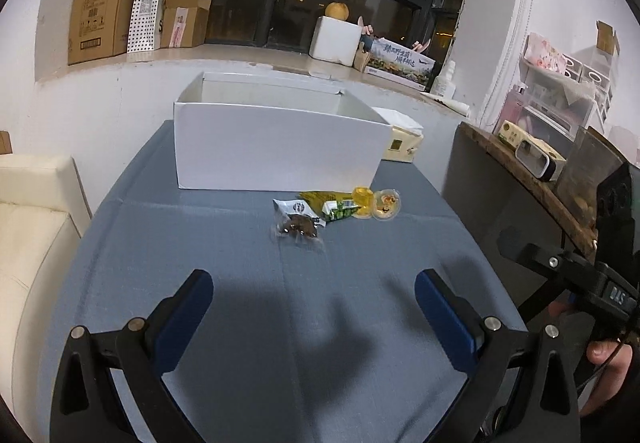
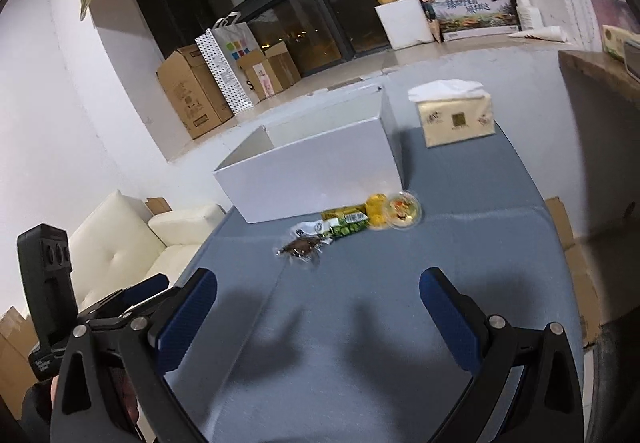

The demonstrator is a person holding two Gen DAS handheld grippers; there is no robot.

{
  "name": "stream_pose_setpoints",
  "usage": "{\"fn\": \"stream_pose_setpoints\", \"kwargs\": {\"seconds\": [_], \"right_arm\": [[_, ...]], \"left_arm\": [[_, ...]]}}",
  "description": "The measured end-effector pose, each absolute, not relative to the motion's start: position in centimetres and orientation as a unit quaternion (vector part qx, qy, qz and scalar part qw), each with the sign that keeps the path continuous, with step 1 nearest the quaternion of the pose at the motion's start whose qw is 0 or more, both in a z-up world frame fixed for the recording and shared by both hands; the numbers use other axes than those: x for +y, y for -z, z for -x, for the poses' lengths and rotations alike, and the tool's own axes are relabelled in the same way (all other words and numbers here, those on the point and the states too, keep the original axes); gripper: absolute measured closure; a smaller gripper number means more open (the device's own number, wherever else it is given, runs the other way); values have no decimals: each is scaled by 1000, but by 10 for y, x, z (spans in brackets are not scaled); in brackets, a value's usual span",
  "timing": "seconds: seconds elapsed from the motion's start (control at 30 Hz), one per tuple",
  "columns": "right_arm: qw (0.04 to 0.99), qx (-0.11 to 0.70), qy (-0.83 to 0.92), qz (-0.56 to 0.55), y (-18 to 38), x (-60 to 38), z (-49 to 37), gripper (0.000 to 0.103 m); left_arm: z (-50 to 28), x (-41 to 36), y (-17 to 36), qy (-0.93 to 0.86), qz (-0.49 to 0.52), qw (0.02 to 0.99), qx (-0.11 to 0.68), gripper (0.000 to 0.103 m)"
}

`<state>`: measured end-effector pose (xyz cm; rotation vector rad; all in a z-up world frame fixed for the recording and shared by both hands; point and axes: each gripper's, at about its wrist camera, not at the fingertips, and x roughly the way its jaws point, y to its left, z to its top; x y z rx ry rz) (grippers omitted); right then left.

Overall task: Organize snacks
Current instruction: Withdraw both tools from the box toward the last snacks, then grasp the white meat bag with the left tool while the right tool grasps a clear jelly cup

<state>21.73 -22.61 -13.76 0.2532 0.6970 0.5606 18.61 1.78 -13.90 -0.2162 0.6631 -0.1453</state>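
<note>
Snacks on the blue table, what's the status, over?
Both grippers open, empty. Snacks clustered before white box, none visibly inside. Path clear.

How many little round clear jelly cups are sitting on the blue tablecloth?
2, at the right end of the snack row before the white cardboard box: one yellow jelly cup lying beside the green wrapper, and one facing up against it. Others could hide inside the box.

Clear cloth [image 1: 240, 243] up to snacks [image 1: 336, 209]
</note>
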Motion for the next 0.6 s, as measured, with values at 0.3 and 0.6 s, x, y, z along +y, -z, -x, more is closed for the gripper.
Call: {"fn": "stream_pose_setpoints", "kwargs": {"seconds": [0.3,0.6], "right_arm": [[899,356,-238,-91,156,-210,-272,0],[889,417,-187,-36,191,-187,-364,0]], "left_arm": [[-194,17,134,65,106,941,316,0],[-207,27,141,62,109,939,320,0]]}}
